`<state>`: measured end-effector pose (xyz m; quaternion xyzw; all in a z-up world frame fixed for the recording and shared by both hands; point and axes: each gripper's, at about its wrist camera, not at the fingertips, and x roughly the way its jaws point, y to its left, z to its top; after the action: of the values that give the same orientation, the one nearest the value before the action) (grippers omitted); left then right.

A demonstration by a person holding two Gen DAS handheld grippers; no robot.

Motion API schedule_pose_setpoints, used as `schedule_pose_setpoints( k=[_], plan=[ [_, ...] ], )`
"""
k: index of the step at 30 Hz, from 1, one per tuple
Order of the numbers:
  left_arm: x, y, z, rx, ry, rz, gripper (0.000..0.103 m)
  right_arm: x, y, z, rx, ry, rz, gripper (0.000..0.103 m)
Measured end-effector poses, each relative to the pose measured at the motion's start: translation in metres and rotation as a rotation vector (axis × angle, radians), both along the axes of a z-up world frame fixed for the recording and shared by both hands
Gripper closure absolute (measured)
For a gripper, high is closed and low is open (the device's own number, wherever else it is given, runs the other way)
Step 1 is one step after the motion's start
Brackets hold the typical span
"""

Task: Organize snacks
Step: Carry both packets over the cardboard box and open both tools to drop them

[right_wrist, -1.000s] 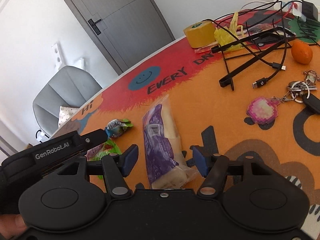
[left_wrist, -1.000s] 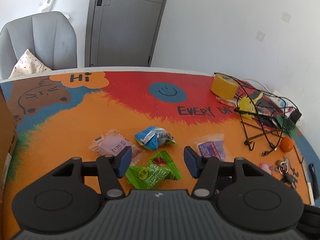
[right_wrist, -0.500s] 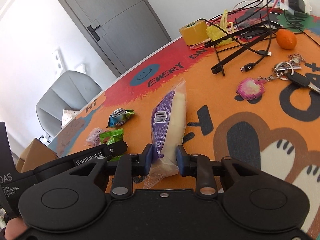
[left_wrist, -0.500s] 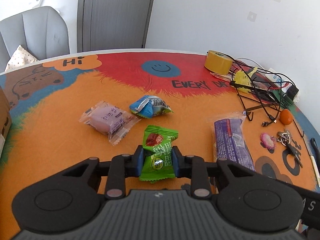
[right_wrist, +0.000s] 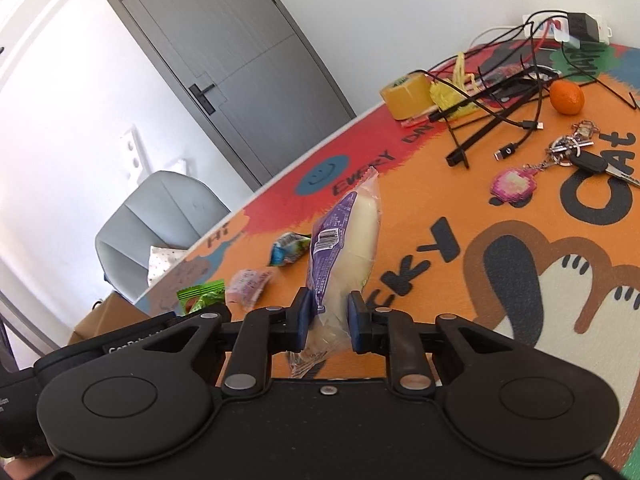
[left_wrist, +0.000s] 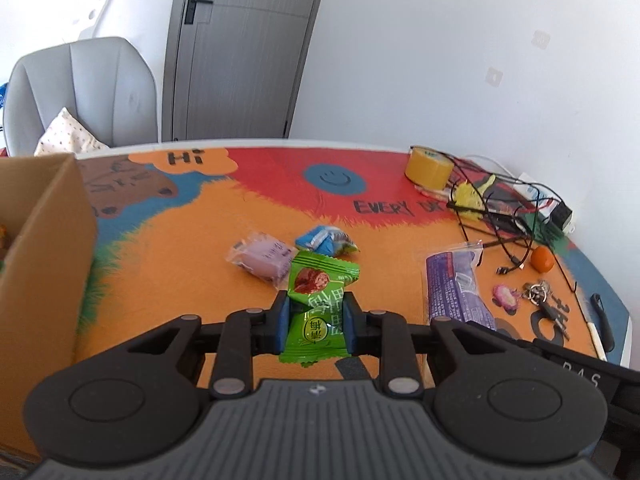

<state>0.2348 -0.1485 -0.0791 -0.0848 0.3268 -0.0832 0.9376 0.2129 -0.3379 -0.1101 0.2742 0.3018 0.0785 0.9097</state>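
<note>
The green snack packet [left_wrist: 318,304] is showing a red picture; the long packet [right_wrist: 344,240] is showing purple and white.

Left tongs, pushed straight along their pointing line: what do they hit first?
Probably the pink snack packet, lying just beyond the green snack that the left tongs are clamped on. The blue packet sits close beside it, and depth is hard to judge in the fisheye view, so either could come first.

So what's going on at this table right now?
A person is sorting snacks with two tools. The left hand-held gripper is shut on a green packet, the right hand-held gripper on a purple packet. A pink snack and a blue snack lie on the mat; a cardboard box stands at left.
</note>
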Motion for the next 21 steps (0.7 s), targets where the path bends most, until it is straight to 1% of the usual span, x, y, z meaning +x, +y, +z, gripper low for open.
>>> schedule_pose_setpoints(
  k=[10, 16, 21],
  plan=[
    [-0.033, 0.042, 0.035, -0.028, -0.073, 0.066, 0.078, -0.011, 0.031, 0.026, 0.010, -0.068, 0.057, 0.082],
    [-0.047, 0.069, 0.051, -0.031, -0.108, 0.115, 0.078, -0.016, 0.053, 0.040, 0.010, -0.097, 0.110, 0.083],
    [-0.056, 0.091, 0.060, -0.040, -0.119, 0.153, 0.078, -0.019, 0.073, 0.052, 0.009, -0.121, 0.150, 0.083]
  ],
)
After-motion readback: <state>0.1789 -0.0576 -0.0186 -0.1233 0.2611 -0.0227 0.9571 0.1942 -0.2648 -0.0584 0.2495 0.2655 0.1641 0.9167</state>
